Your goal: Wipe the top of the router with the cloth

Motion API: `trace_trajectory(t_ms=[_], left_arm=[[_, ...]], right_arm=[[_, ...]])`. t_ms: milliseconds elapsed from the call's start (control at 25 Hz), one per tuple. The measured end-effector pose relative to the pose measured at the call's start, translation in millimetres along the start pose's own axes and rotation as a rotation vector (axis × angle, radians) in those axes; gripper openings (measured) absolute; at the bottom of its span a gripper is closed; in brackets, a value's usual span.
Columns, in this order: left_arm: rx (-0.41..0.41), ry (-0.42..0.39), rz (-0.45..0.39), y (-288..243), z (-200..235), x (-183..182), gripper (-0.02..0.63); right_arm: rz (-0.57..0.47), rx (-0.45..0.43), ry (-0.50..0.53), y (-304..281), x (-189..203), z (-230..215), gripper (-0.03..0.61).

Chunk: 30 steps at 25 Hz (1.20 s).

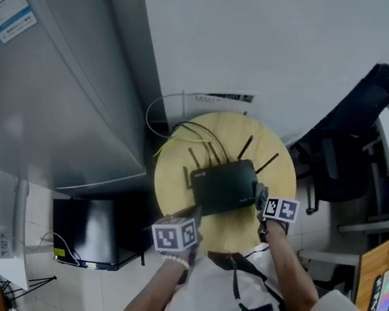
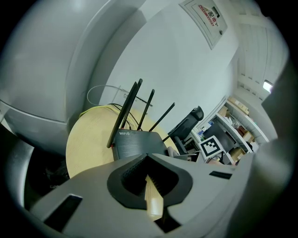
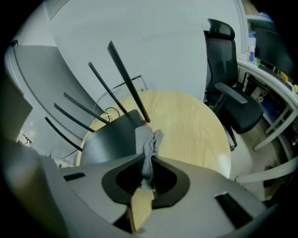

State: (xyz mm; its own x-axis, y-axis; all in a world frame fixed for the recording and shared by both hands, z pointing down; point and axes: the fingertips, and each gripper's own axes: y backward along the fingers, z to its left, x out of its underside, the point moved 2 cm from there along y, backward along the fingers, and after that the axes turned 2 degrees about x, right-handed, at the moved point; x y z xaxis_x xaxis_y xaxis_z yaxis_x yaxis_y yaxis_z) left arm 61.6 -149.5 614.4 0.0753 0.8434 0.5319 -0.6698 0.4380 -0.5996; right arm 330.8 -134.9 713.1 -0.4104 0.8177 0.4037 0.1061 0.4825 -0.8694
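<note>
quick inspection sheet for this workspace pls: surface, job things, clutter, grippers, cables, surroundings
surface: round wooden table, bare around the router
job's things: black router lying flat, antennas up; grey cloth at the router's right edge
clutter: nothing seen
grippers: left gripper shut, nothing between its fingers, by the router's left front corner; right gripper shut on the cloth
cables: black and yellow cables behind the router; white cable looping off the table's far edge
surroundings: black chair to the right, dark box on the floor to the left, grey wall behind
</note>
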Motion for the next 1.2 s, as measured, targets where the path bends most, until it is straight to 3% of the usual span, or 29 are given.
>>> trace_trajectory(t_ms=[1200], left_arm=[[-0.05, 0.011, -0.024, 40, 26, 11, -0.003]], right_arm=[[0.137, -0.264, 0.29, -17, 88, 179, 0.048]])
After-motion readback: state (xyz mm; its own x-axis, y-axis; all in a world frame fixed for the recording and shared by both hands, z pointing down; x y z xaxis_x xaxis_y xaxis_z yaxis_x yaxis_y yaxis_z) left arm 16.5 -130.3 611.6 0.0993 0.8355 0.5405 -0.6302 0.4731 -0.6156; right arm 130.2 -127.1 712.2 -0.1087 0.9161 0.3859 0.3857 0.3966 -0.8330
